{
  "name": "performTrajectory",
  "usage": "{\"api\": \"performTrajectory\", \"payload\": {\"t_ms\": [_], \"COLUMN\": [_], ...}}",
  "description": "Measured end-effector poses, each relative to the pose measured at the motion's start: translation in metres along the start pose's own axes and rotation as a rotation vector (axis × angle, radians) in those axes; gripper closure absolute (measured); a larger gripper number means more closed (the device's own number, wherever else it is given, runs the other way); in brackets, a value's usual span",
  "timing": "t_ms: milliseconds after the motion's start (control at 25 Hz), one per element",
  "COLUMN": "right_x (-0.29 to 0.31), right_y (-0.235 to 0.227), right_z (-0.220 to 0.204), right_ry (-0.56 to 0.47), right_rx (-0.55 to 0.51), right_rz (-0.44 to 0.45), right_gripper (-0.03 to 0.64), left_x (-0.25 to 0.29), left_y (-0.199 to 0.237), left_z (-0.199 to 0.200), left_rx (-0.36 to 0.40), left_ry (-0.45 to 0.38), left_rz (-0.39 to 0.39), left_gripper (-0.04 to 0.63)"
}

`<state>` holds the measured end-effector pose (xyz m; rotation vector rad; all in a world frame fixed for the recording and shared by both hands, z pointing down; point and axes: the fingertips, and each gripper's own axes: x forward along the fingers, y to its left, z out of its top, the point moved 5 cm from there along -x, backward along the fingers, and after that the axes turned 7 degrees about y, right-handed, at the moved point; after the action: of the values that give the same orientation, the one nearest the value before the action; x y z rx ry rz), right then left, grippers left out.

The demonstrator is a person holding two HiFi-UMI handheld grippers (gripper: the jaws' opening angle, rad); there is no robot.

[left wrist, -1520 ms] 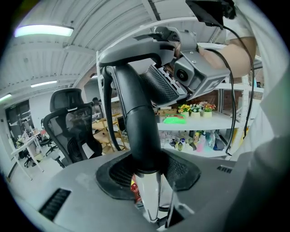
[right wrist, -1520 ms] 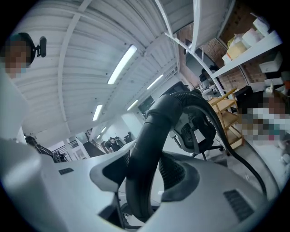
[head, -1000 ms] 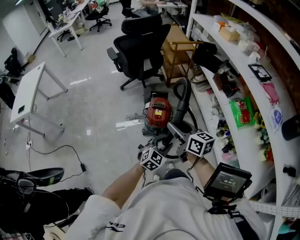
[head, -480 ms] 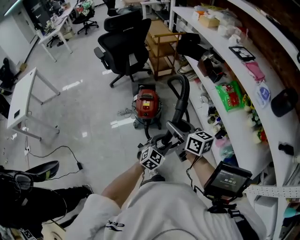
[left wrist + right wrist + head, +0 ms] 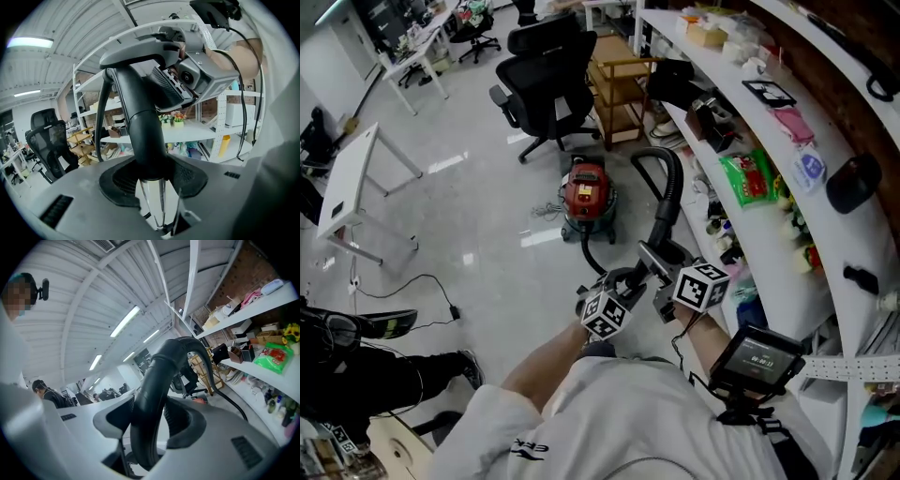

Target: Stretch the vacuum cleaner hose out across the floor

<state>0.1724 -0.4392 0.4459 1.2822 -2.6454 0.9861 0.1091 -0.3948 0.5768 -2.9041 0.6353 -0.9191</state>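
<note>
Hose [image 5: 669,192] arches up from both grippers toward red vacuum canister [image 5: 586,190], which stands on floor [image 5: 478,216] well apart from person. Left gripper [image 5: 152,174]: jaws clamped on thick black hose section. Right gripper [image 5: 149,425]: jaws clamped on hose, just canister-side of left grip. Office chair [image 5: 546,70] behind canister; shelving [image 5: 787,244] beside canister.

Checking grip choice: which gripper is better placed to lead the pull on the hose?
Probably right. The right gripper is clamped on the hose itself, below the arch leading to the vacuum cleaner; the left gripper only clamps the handle end.
</note>
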Motion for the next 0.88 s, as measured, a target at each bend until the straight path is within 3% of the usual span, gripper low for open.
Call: {"api": "performTrajectory", "payload": {"t_ms": [400, 880], "right_x": [-0.021, -0.052], "right_y": [0.018, 0.018], "right_z": [-0.025, -0.057], "right_ry": [-0.099, -0.140], "right_rx": [0.045, 0.083], "right_rz": [-0.107, -0.192], "right_gripper": [0.420, 0.420], "left_x": [-0.015, -0.012], "left_y": [-0.027, -0.061], "left_z": [-0.007, -0.019], "left_rx": [0.082, 0.177], "left_ry": [-0.029, -0.026], "left_rz": [-0.151, -0.231], "left_gripper": [0.434, 0.434]}}
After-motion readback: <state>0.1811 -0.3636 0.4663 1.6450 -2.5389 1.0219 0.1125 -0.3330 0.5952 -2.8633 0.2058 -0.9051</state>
